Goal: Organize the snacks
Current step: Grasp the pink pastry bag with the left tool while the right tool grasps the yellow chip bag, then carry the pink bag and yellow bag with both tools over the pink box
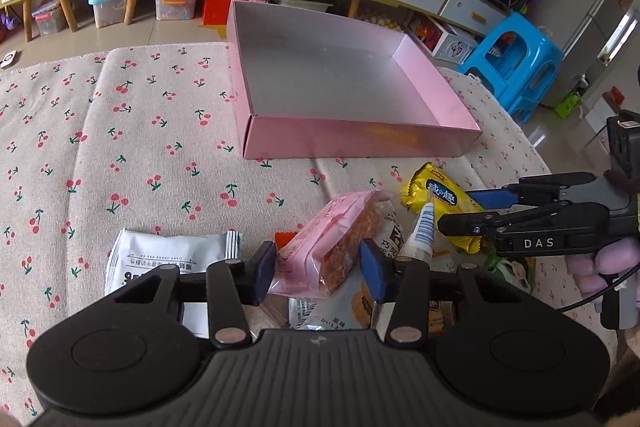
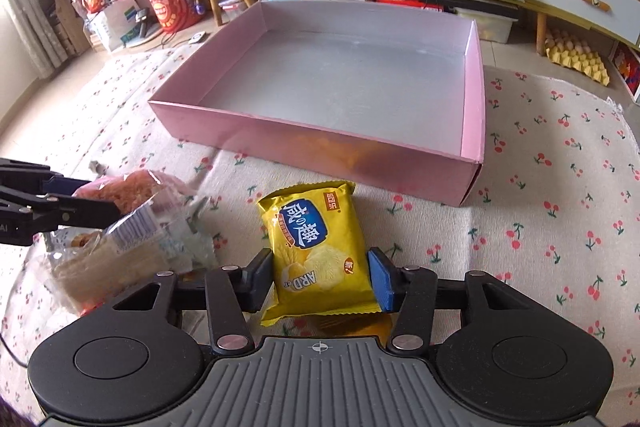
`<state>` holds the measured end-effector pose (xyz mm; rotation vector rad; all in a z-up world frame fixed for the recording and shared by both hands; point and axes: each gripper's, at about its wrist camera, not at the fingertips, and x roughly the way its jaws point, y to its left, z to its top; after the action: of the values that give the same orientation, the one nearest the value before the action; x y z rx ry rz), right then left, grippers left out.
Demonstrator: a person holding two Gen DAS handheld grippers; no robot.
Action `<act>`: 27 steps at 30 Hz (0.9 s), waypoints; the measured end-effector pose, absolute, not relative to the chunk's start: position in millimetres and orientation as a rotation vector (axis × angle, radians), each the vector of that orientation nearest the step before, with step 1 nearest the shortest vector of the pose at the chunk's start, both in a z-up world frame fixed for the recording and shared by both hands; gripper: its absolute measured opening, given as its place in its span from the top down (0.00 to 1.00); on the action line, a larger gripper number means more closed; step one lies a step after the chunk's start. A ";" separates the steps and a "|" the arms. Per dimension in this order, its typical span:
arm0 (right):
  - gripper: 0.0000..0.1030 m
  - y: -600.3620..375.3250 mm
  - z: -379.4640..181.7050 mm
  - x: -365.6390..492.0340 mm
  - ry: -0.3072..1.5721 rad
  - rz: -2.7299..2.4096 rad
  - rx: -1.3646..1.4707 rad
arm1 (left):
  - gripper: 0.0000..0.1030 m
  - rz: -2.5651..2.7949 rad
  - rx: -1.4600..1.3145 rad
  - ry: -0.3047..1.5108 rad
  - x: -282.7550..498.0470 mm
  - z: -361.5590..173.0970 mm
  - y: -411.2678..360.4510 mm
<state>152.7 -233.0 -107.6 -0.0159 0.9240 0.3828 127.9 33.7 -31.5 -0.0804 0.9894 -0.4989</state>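
Snacks: the glossy yellow foil cracker packet (image 2: 320, 251) lies on the cherry-print cloth of the tabletop (image 2: 552, 211), gripped at its sides by your right tongs (image 2: 320, 277). Your left tongs (image 1: 318, 269) pinch the clear pink-printed packet of orange crumbly bar (image 1: 332, 243). The empty shallow pink cardboard box (image 2: 320, 143) just beyond is the likely destination.

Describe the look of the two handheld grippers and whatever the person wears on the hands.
Both grippers are black, with a ribbed grey body between two round black discs and silver pivot pins. On the left gripper and the right gripper, one finger pad is black and the other blue. White "DAS" lettering marks the right one's side. A thin black cable trails beside a lilac glove.
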 end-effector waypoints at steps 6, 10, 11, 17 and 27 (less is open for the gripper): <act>0.50 -232.8 -106.4 135.0 0.945 0.387 -0.048 | 0.62 -0.555 -0.040 1.032 123.0 -33.0 30.5; 0.47 -226.8 -107.3 130.7 0.934 0.377 -0.076 | 0.57 -0.551 -0.031 1.011 123.3 -35.5 29.3; 0.46 -225.6 -107.5 130.9 0.935 0.371 -0.078 | 0.55 -0.537 -0.036 1.006 124.8 -36.5 29.6; 0.43 -219.9 -110.2 130.8 0.934 0.346 -0.084 | 0.57 -0.488 -0.055 0.972 125.6 -37.9 29.4; 0.49 -214.6 -108.3 133.5 0.952 0.277 -0.065 | 0.75 -0.430 0.028 0.907 118.3 -28.9 17.6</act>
<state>133.5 -214.6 -108.3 -0.0653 0.9517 0.2766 118.3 17.6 -28.9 0.0281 0.9071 -0.4301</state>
